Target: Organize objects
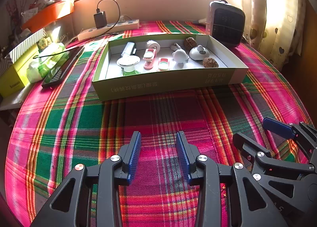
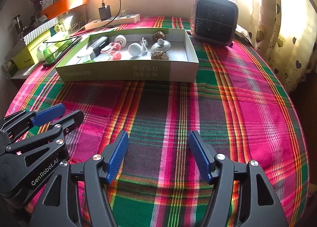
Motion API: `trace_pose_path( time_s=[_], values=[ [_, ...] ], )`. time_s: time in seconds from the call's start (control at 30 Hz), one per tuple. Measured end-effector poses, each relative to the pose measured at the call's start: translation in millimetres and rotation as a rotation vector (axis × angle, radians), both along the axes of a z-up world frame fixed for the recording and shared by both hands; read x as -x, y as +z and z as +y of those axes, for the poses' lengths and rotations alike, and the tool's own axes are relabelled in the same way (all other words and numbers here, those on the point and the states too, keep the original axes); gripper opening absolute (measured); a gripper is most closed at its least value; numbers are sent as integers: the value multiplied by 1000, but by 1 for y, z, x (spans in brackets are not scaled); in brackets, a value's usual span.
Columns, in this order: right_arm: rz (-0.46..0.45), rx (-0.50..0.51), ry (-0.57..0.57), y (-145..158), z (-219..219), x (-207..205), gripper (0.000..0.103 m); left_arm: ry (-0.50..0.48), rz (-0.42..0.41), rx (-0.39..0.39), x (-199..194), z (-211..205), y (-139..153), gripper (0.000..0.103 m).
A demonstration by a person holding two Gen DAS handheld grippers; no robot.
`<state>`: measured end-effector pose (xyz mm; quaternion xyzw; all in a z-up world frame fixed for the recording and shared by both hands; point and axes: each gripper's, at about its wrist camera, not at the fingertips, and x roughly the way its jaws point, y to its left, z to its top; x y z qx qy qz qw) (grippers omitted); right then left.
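A shallow green cardboard box (image 1: 158, 84) (image 2: 118, 74) lies on the plaid tablecloth, beyond both grippers. It holds several small items: two walnuts (image 1: 210, 62) (image 2: 159, 55), a white ball-shaped object (image 1: 179, 56) (image 2: 134, 49), a white lid with a knob (image 1: 199, 53) (image 2: 160, 46), pink clips (image 1: 149, 58) and a dark rectangular device (image 1: 128, 48). My left gripper (image 1: 158, 137) (image 2: 71, 111) hovers over the cloth in front of the box, open and with nothing between its pads. My right gripper (image 2: 158, 135) (image 1: 251, 129) is beside it on the right, also open and holding nothing.
A small heater (image 1: 227, 24) (image 2: 215, 20) stands at the back right of the box. A power strip with a charger (image 1: 109, 28) lies behind it. A black phone (image 1: 63, 66), green packets and a yellow-green carton (image 1: 13, 76) crowd the left edge. A curtain (image 2: 287, 28) hangs on the right.
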<state>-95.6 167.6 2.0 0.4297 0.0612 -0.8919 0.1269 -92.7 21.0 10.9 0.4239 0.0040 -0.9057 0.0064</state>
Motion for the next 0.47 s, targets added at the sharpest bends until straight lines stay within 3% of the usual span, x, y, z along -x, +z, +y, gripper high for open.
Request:
trace_pose_path(
  time_s=[0.47],
  values=[
    [0,0,0,0,0,0,66,0,0,2,0,0,0,35]
  ],
)
